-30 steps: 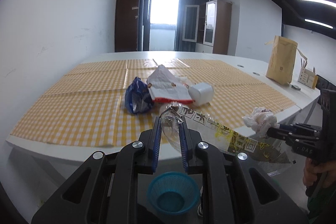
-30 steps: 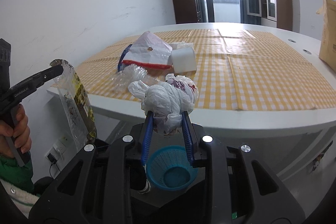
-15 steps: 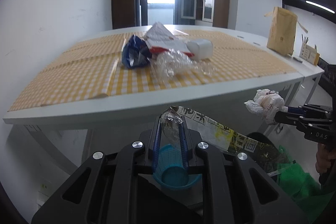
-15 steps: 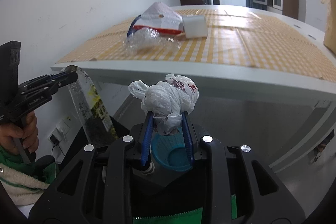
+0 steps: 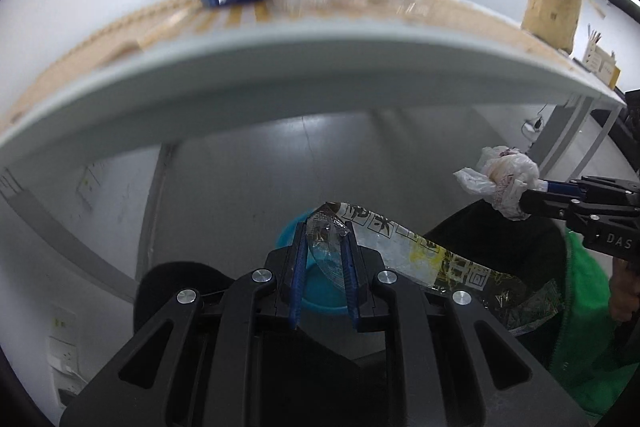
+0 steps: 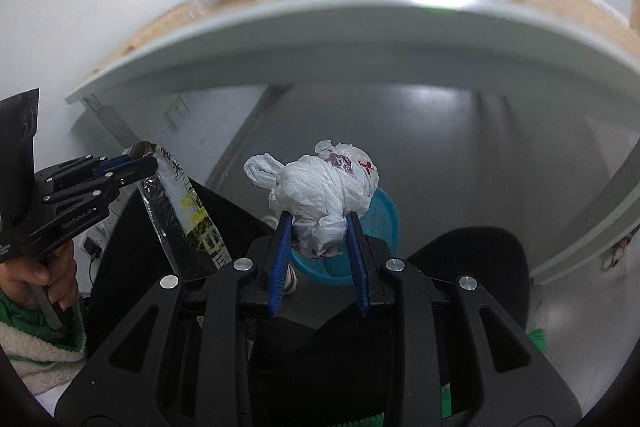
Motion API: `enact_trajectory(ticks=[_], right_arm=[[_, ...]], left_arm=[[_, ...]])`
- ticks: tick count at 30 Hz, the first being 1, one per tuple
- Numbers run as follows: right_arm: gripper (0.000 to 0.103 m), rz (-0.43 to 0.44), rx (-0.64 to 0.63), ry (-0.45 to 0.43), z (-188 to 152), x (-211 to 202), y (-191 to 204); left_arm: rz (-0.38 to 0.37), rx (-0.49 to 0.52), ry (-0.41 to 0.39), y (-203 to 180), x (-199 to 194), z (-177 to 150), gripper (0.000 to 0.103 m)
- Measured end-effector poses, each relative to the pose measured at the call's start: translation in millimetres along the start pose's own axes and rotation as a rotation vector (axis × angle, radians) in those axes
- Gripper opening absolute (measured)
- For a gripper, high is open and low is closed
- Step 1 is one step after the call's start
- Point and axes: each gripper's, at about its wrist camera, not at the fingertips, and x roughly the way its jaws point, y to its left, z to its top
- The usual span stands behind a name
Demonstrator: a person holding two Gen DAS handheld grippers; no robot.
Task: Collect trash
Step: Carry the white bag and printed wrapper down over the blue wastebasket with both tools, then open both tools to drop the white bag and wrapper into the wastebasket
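Two hand-held grippers, left [image 5: 324, 227] clamping a wrapper [image 5: 420, 259], right [image 6: 320, 223] a wadded bag [image 6: 320, 187], below the table edge [image 5: 280, 83].

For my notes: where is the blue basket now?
In both wrist views the blue basket sits on the floor below the table edge, behind both grippers' fingers.

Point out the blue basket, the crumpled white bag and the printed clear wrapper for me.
blue basket [image 6: 386, 215]: right wrist view, its right rim.
crumpled white bag [image 6: 320, 191]: right wrist view, middle of the bundle.
printed clear wrapper [image 5: 404, 247]: left wrist view, its printed middle.
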Motion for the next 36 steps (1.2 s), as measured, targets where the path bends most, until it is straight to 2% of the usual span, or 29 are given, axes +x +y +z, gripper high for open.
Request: enact_trajectory(ticks=[6,11,17,29,36], right_arm=[[0.026,-0.011,0.038,0.057,1.0,41.6,-11.0],[0.026,-0.003,0.060,0.114,0.3,75.8,-13.5],[0.026,-0.008,0.091,0.175,3.6,112.3,-24.9],[0.026,-0.036,0.159,0.283,3.8,181.8,-35.1],[0.026,-0.065,0.174,0.343,5.5,214.7,-32.4]], left_arm=[[0.044,-0.028,0.046,11.0,46.3,-6.3,0.016],[0.083,-0.042,0.129,17.4,87.9,-14.6,0.016],[0.098,-0.070,0.174,20.3,124.8,-8.2,0.016],[0.151,-0.189,0.318,33.3,200.1,0.9,0.016],[0.182,-0.178,0.364,30.1,230.9,1.3,0.016]])
